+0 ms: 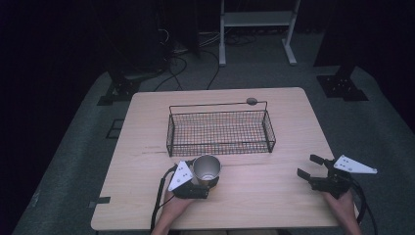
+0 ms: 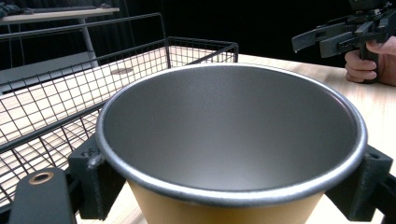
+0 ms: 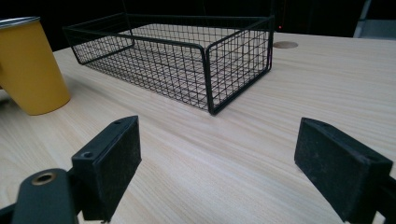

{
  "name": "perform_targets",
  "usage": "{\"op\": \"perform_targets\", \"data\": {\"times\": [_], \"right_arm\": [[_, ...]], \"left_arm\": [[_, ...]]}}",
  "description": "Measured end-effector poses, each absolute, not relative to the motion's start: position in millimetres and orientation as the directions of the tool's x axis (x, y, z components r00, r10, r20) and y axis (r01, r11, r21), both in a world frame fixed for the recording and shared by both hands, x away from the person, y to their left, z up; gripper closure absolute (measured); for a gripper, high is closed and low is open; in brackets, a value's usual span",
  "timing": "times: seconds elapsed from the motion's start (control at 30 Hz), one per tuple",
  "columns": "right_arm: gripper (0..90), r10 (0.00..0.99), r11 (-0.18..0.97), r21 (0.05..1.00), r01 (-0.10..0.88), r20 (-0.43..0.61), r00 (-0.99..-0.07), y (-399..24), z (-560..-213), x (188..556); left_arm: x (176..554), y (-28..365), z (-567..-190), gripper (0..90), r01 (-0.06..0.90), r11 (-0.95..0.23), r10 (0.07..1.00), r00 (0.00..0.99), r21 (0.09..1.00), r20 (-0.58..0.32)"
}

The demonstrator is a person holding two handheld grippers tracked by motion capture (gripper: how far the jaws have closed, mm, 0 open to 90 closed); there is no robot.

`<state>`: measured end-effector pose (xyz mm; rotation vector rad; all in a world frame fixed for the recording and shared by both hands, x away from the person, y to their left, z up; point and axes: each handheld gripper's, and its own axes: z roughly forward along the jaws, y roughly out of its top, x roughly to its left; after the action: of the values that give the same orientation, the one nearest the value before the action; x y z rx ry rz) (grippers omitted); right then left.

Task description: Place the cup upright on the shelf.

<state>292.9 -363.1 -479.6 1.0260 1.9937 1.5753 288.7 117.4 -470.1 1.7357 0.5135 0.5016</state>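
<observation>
A yellow cup point(image 1: 206, 168) with a bare metal inside stands upright on the wooden table point(image 1: 264, 196), just in front of the black wire basket point(image 1: 221, 147). My left gripper point(image 1: 208, 179) is shut on the cup, one jaw on each side of its wall below the rim point(image 2: 229, 135). The basket point(image 2: 56, 107) lies empty right behind it. My right gripper point(image 1: 307, 165) hovers open near the table's right edge, nothing between its fingers point(image 3: 112, 158). From there the cup point(image 3: 30, 70) is far left and the basket point(image 3: 205, 70) is ahead. The right gripper point(image 2: 322, 39) also appears beyond the cup.
A small round grommet point(image 1: 252, 101) sits in the tabletop behind the basket. Bare wood lies between the two grippers. On the grey floor beyond the table are a white frame point(image 1: 257, 19), loose cables point(image 1: 176, 63) and dark stand feet point(image 1: 342, 85).
</observation>
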Motion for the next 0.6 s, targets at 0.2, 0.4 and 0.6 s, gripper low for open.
{"op": "perform_targets", "data": {"times": [0.2,0.4,0.6], "right_arm": [[13.5,0.747,0.094,0.95,0.298,0.131,-0.652,-363.4,-479.6,292.9],[13.5,0.747,0.092,0.95,0.299,0.133,-0.651,-363.6,-479.6,293.0],[13.6,0.745,0.093,0.95,0.299,0.133,-0.653,-363.5,-479.7,293.1]], "left_arm": [[287.5,115.9,-467.0,13.2,0.062,-0.194,0.574,0.816,0.979,0.062],[287.5,116.5,-456.8,13.2,0.049,-0.182,0.572,0.818,0.982,0.065],[290.4,117.3,-447.5,13.2,0.045,-0.165,0.557,0.828,0.985,0.056]]}}
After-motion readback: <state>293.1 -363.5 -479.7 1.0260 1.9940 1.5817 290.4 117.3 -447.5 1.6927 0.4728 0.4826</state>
